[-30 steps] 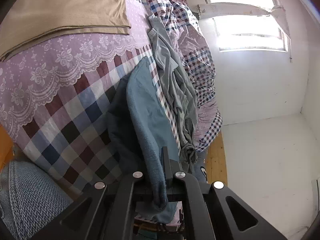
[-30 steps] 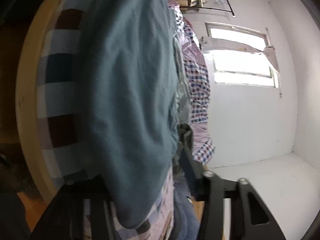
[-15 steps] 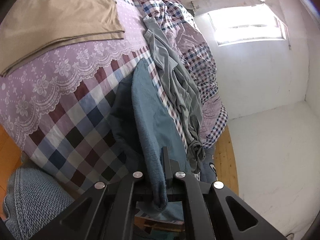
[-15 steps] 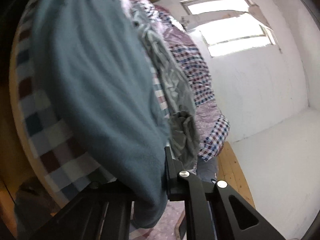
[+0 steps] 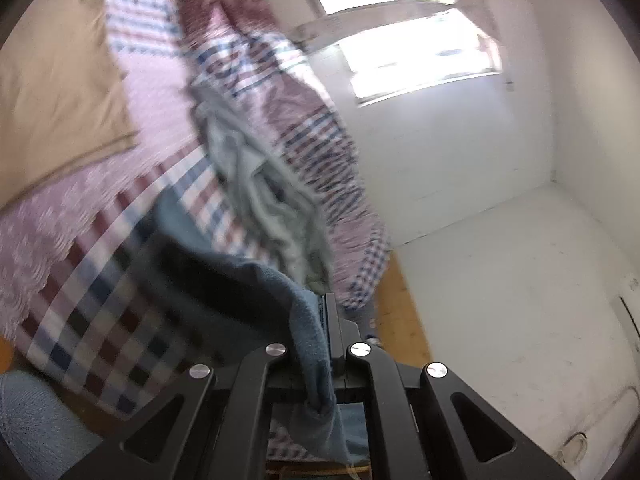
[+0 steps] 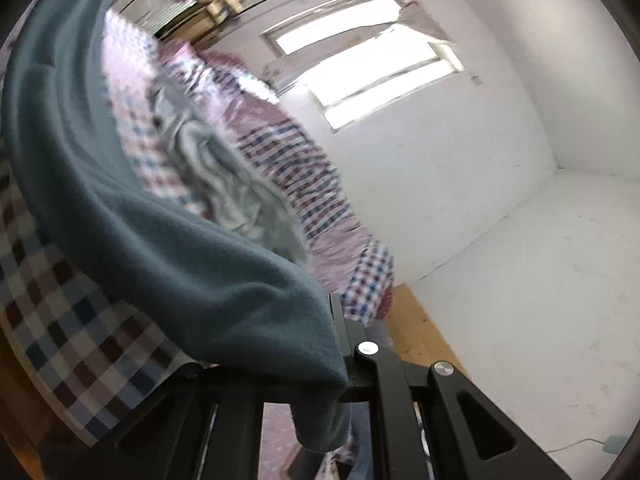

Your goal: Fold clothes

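My left tool point(image 5: 320, 344) is clamped on one edge of the teal fleece garment point(image 5: 308, 320) and my right tool point(image 6: 340, 344), whose jaws have just been closing, pinches another edge point(image 6: 192, 264), so the fabric hangs over the checked bedspread point(image 5: 100, 312). A crumpled grey garment point(image 5: 256, 184) and a folded tan cloth point(image 5: 56, 80) lie on the bed beyond it. To the right, white wall point(image 6: 500, 160) and floor point(image 5: 520, 300) leave open room under the window point(image 5: 408, 40).
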Tool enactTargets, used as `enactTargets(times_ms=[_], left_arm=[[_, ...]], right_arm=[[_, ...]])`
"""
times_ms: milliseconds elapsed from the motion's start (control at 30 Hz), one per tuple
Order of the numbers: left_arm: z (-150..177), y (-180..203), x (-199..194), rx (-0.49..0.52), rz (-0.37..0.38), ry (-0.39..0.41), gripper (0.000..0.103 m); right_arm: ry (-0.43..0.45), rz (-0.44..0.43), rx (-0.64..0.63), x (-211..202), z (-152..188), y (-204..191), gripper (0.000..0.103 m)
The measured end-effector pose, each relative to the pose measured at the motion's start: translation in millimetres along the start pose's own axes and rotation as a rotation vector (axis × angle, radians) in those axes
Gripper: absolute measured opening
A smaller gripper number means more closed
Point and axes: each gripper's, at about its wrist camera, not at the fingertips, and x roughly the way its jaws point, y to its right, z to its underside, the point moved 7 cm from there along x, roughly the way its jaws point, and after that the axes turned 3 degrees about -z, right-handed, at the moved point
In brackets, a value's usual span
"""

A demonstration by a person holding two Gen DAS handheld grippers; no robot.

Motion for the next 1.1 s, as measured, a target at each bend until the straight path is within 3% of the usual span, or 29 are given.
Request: enactTargets(times_ms=[267,467,833,1100], left_arm=[[-28.6,62.4,-47.4,0.051,0.119,0.071,0.002],[-38.2,62.2,-43.2,0.056,0.096,0.069,0.002],[-54.3,-26.8,56.0,-0.067,-0.083,-0.008,0.002],[-95.4,-65.8,140.7,-0.127,-0.190,-0.045,0.002]], right_arm=[[0.022,0.049,0.142,-33.2,-30.1,77.4,0.008],[-0.006,-0.019,0.146,-20.9,-37.6,63.7,0.009],[-0.181,-0.260,0.165,81.6,-23.6,-5.5,0.008],[-0.316,-0.471,0.233,176.7,-20.3,-31.4,0.009]])
